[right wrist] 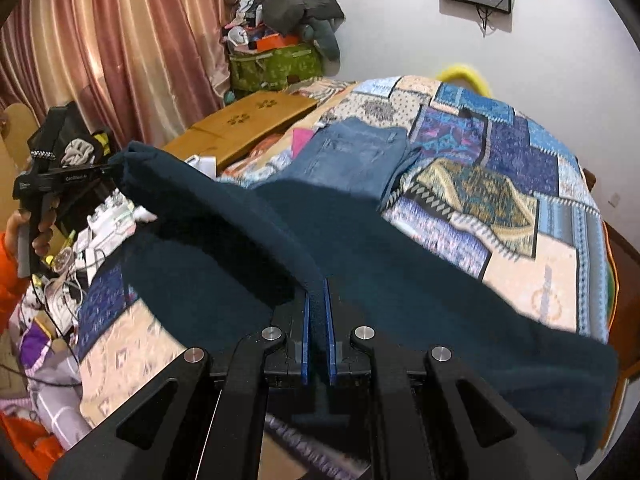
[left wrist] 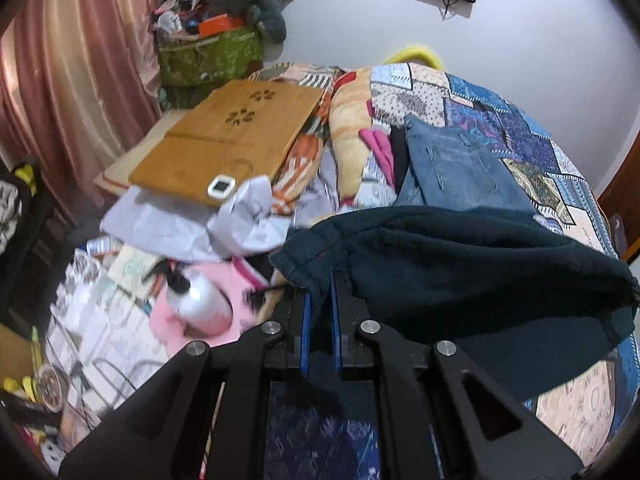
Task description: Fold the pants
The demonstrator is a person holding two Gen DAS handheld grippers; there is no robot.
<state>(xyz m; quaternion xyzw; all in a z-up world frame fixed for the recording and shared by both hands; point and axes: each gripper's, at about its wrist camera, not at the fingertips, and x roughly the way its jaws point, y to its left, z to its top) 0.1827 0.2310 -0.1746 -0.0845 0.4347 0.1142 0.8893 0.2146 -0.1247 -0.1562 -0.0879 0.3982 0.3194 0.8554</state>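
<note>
Right now your left claw point(left wrist: 320, 280) and right claw point(right wrist: 318, 292) each pinch an edge of the dark teal fleece pants point(right wrist: 400, 280), blue pads nearly closed on fabric. You hold them stretched just above the patchwork quilted bed point(right wrist: 520, 184), near folded blue jeans point(right wrist: 352, 152).

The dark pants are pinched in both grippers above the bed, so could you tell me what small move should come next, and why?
Probably carry both grippers forward and lower the pants onto the quilt. The left gripper and right gripper each clamp an edge, and the cloth sags between them in midair, just short of the folded jeans.
</note>
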